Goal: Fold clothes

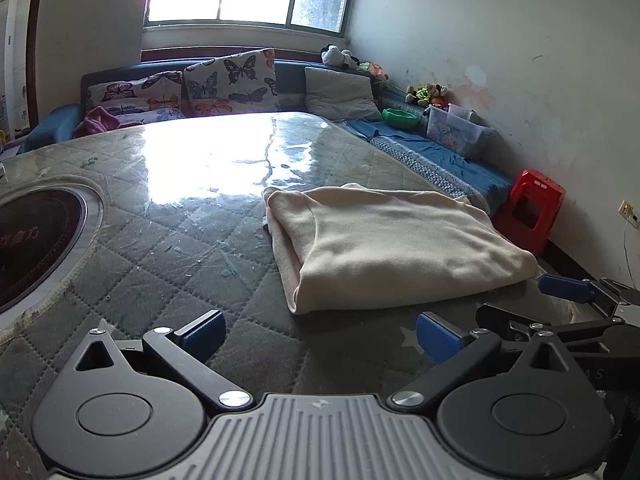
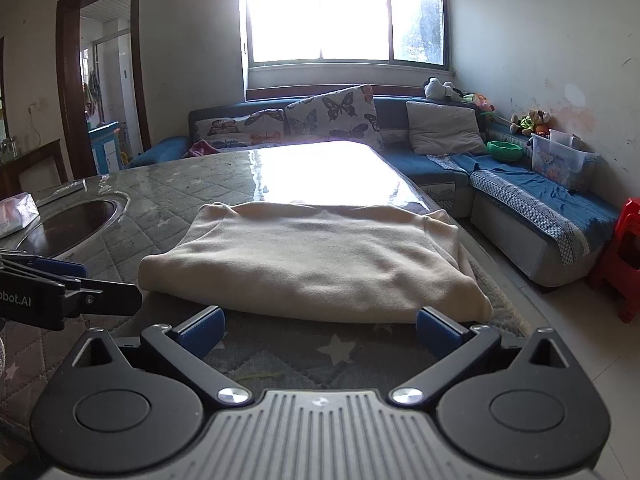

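Both grippers — left (image 1: 320, 334) and right (image 2: 319, 330) — hover low over the near edge of the table (image 1: 168, 240) with their blue-padded jaws spread wide and nothing between them, the right one also showing at the right margin of the left wrist view. Cream garment (image 2: 316, 258), folded into a thick rectangle, lies flat on the quilted, plastic-covered tabletop just ahead of the right gripper and ahead-right of the left, apart from both. Background — a round inset (image 1: 38, 248) in the table at left, a blue sofa (image 2: 532, 200) with cushions under the window, and a red stool (image 1: 530, 210) by the wall.
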Demonstrator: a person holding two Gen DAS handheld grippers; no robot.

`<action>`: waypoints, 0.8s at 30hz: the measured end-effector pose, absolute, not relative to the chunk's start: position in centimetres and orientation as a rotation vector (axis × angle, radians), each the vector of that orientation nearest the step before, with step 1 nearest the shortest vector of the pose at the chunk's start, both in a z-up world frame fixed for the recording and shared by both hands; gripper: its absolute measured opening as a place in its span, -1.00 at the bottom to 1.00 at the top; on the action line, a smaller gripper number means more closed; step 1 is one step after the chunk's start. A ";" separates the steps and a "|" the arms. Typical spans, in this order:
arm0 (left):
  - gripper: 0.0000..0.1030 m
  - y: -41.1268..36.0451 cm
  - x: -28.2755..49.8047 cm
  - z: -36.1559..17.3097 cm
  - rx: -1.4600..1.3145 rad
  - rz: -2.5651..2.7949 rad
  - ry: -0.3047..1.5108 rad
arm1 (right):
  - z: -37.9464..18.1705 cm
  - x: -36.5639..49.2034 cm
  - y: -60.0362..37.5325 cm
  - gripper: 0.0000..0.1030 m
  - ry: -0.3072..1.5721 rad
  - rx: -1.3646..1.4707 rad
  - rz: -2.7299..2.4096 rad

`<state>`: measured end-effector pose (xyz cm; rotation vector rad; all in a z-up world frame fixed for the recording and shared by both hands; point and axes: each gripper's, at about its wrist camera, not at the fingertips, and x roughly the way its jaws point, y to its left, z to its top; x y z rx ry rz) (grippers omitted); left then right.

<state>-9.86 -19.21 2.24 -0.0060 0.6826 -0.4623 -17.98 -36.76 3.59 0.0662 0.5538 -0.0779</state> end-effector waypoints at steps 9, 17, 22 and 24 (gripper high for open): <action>1.00 -19.3 -10.4 2.0 0.001 -0.457 0.687 | 3.5 -18.5 -36.7 1.00 0.556 0.064 -0.094; 1.00 -19.7 -11.2 1.9 0.015 -0.463 0.686 | 3.5 -19.2 -36.6 1.00 0.551 0.067 -0.095; 1.00 -19.7 -11.6 1.9 0.017 -0.461 0.682 | 3.6 -19.5 -36.5 1.00 0.542 0.068 -0.094; 1.00 -19.8 -11.8 1.9 0.019 -0.460 0.681 | 3.7 -19.7 -36.5 1.00 0.539 0.068 -0.096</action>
